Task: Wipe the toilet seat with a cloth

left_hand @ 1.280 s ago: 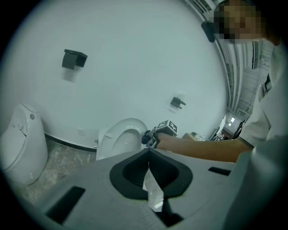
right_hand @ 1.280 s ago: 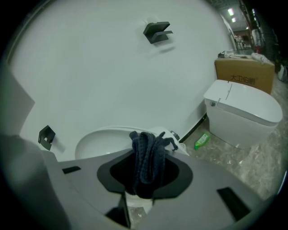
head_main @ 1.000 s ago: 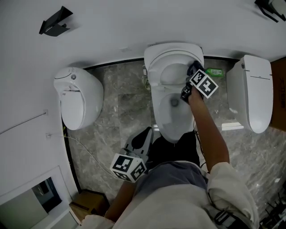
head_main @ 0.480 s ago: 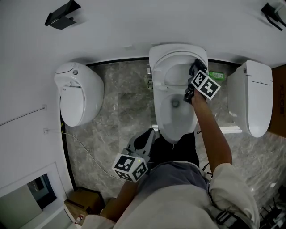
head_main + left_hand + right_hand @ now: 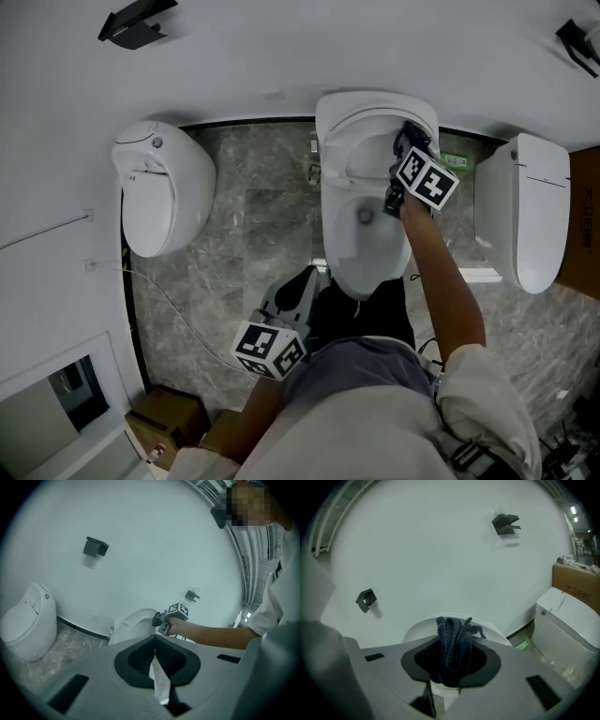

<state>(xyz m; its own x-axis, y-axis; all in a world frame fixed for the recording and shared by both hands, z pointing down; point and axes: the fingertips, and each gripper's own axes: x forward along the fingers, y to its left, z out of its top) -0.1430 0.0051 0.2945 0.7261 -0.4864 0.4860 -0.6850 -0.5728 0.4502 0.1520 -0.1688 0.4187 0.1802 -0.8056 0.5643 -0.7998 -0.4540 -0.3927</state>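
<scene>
Head view: your right gripper (image 5: 406, 155) holds a bunched dark blue cloth (image 5: 410, 138) at the far right of the white oval toilet seat (image 5: 339, 239). Your left gripper (image 5: 302, 284) waits by your body.

Left gripper view: jaws closed together, empty.

Right gripper view: jaws clamped on the cloth (image 5: 453, 641).

Wiping seems under way. Next, sweep along the rim, keeping contact.

right tool (image 5: 410, 142) with cloth (image 5: 454, 641) | shifted slightly on toilet seat (image 5: 336, 216) | rolled slightly

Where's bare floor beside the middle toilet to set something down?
The marble floor between the left toilet and middle toilet is mostly bare. The gap toward the right toilet is narrow, with a green item.
</scene>
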